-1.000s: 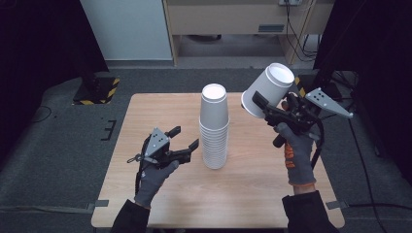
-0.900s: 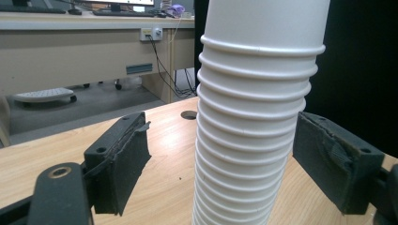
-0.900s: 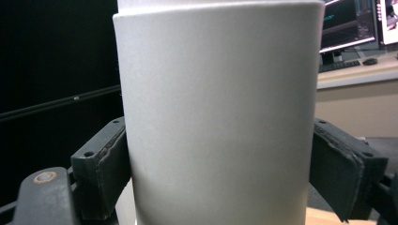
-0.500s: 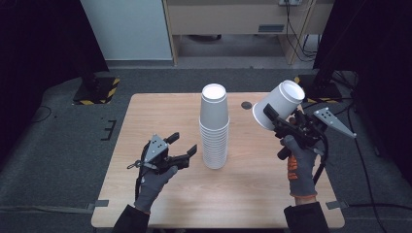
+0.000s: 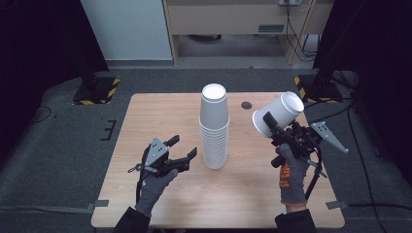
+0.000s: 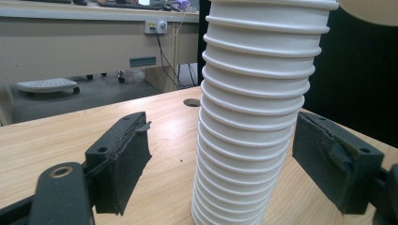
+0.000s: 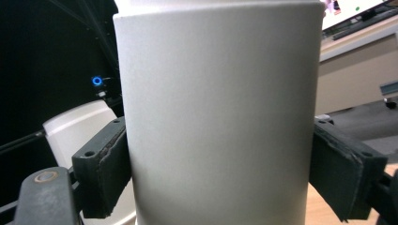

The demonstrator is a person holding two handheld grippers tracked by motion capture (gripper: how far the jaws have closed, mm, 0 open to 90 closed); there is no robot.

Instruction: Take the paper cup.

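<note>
So the stack [image 5: 214,127] stood upright mid-desk [image 5: 145,121], dead ahead of the left gripper [image 5: 183,149], whose spread jaws flanked its lower part without touching. That hand sat low, pointing right. The right gripper [image 5: 268,122] was lifted off to the stack's right, jaws pinching a tilted single cup [image 5: 278,113], apart from the stack.

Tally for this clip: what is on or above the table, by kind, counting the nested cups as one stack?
Stack of white cups: 1
Loose white cup, held in the right gripper: 1
Grippers, adding the left gripper: 2
Total: 4
</note>
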